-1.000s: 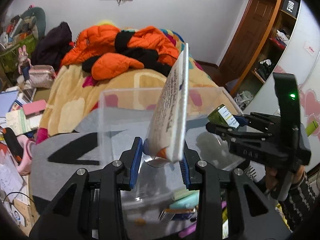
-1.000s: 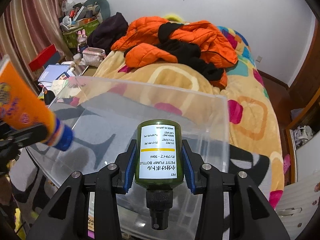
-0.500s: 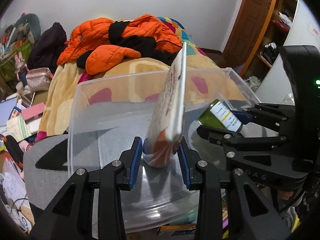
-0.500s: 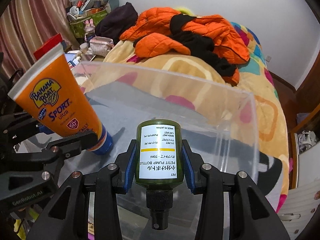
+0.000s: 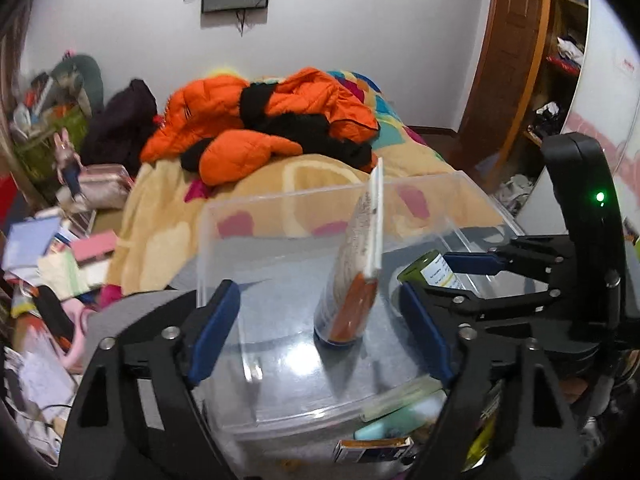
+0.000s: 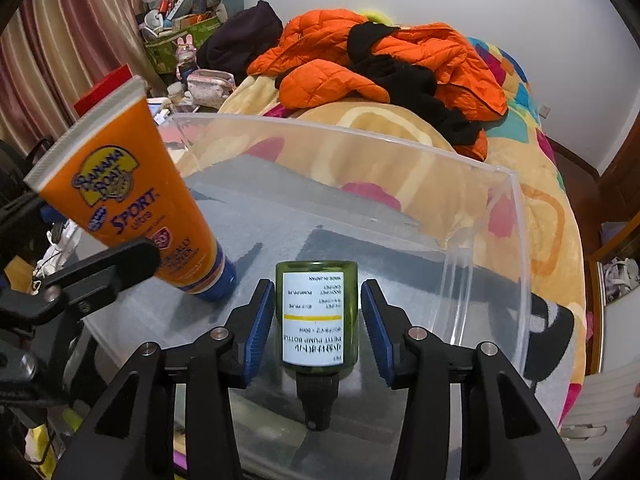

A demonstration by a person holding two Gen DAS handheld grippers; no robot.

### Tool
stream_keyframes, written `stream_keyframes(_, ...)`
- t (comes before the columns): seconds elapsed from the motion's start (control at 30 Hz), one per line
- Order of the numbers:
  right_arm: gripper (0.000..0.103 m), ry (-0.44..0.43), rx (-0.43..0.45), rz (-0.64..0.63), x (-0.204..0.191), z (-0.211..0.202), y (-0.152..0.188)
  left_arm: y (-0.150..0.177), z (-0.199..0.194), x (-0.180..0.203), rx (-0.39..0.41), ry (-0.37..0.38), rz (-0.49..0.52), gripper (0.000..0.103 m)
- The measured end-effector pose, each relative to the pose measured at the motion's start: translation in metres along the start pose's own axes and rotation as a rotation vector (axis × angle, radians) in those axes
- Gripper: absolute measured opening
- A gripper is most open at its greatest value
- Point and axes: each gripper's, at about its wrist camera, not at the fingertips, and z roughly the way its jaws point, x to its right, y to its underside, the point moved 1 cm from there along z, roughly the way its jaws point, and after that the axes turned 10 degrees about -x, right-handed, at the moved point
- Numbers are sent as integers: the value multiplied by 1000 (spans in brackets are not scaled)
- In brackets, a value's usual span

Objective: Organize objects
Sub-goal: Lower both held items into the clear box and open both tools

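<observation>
Two toiletries are pictured inside a clear plastic bin (image 5: pixel 280 197) set at the foot of a bed (image 6: pixel 532 216). An orange sunscreen tube (image 5: pixel 352 280) is seen standing cap-down near the middle of the bin's floor, leaning slightly. The left gripper (image 5: pixel 316 292) is spread wide to either side of it, its jaws having just been opening, and neither blue pad is touching the tube. A green pump bottle (image 6: pixel 316 312) is shown upside down toward the bin's near right corner, nozzle pointing to the floor, between the jaws of the right gripper (image 6: pixel 317 285). That grip looks loosened: one pad is against the bottle, while a thin gap shows at the other. An orange jacket (image 5: pixel 248 120) is heaped on the bed beyond the bin's far wall.
</observation>
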Motion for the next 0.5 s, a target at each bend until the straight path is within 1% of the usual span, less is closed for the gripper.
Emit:
stream_keyframes(0.03,43,-1,6,1,0,-2,1,0,-2,1,1,-5,3,87)
stream_keyframes(0.1,45,-3,20,-3,-1,-8,5,2,-6,4,-3,-8,10,93)
stream_keyframes(0.17,49,4,36,-10,-4,-15,9,5,-9,6,-3,-25,16,95)
stream_keyframes(0.2,51,15,49,-13,-5,-20,12,6,-10,8,-4,-35,24,95)
stream_keyframes(0.27,62,36,80,-14,-6,-29,18,9,-13,9,-12,-64,31,97)
stream_keyframes(0.3,63,42,94,-13,-5,-35,22,12,-14,9,-16,-66,30,98)
stream_keyframes(0.4,66,33,121,6,-1,-50,31,17,-19,6,-40,-26,17,98)
stream_keyframes(0.43,69,28,131,16,1,-55,34,18,-22,5,-43,-8,9,98)
stream_keyframes(0.5,70,31,151,31,6,-65,40,21,-27,3,-43,0,4,98)
